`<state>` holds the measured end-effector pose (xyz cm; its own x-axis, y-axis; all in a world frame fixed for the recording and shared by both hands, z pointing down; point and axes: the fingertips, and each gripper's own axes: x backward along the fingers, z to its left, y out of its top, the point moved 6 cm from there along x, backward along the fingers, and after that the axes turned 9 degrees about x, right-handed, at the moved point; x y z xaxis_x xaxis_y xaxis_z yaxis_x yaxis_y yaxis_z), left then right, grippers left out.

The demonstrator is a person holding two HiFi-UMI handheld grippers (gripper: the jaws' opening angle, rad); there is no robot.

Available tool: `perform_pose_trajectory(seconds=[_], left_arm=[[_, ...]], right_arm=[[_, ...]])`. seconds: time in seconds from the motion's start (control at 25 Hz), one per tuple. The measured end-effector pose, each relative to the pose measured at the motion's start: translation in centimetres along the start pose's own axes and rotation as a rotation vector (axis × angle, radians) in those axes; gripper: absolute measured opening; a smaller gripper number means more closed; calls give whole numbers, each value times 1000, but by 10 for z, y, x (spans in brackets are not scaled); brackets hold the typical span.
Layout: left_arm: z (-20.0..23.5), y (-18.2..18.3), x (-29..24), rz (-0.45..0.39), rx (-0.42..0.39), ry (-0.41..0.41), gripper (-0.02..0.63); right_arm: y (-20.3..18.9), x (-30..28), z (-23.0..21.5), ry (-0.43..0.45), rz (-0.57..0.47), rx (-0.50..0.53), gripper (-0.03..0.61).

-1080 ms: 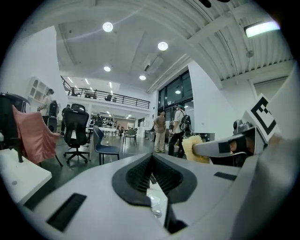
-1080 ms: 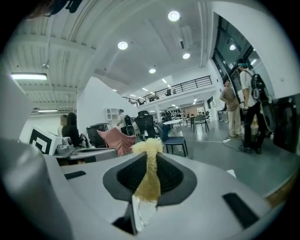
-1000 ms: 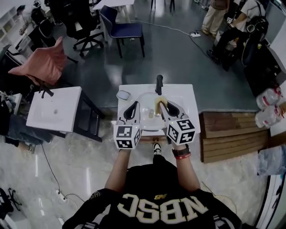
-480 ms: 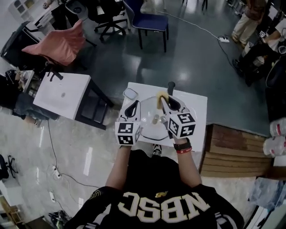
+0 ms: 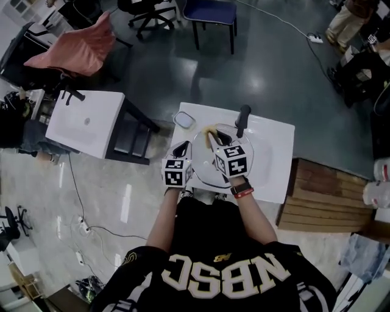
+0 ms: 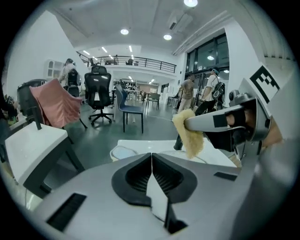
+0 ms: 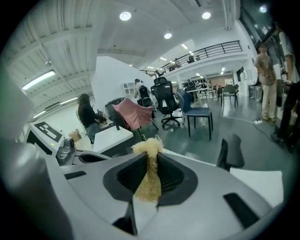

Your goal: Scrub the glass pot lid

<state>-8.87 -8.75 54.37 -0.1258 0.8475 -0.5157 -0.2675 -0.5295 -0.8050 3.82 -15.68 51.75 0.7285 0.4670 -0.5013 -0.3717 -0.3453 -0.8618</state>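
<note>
Table [image 5: 277, 152] white | floor [image 5: 262, 67] glossy grey | left gripper [image 6: 151, 158] closed | right gripper [image 7: 149, 157] pinching sponge [image 7: 149, 183]

In the head view the marker cubes of the left gripper [image 5: 182, 147] and right gripper [image 5: 214, 135] are covering much of the lid [image 5: 202, 163]. Whether the left jaws are touching its rim is too small to tell. The sponge [image 5: 209, 130] is peeking out at 11 o'clock of the right cube, the rest hiding in the jaws. At 1 o'clock, people [image 5: 348, 13] are being cut off by the edge. In the left gripper view, the gripper's body is blocking most of the desk [image 6: 154, 146].
</note>
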Motion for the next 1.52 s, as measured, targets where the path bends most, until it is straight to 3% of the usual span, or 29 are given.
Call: perform_pose_trajectory(seconds=[0.28, 0.52, 0.72, 0.84, 1.04, 1.36, 1.52], left_arm=[[35, -47, -29, 167, 62, -61, 15], [38, -73, -46, 269, 54, -127, 15], [38, -88, -59, 337, 43, -150, 15], [39, -93, -63, 363, 25, -144, 15], [42, -98, -69, 373, -15, -116, 15], [42, -105, -71, 403, -88, -109, 15], [42, -104, -71, 411, -95, -110, 15]], right_arm=[[-56, -68, 20, -22, 149, 11, 60], [-93, -101, 16, -101, 239, -15, 53], [-105, -117, 22, -96, 258, 0, 52], [-110, -125, 27, -63, 272, 60, 54], [-121, -134, 33, -43, 295, 255, 51], [-125, -138, 20, -84, 275, 299, 52], [-124, -139, 8, -161, 282, 377, 52]])
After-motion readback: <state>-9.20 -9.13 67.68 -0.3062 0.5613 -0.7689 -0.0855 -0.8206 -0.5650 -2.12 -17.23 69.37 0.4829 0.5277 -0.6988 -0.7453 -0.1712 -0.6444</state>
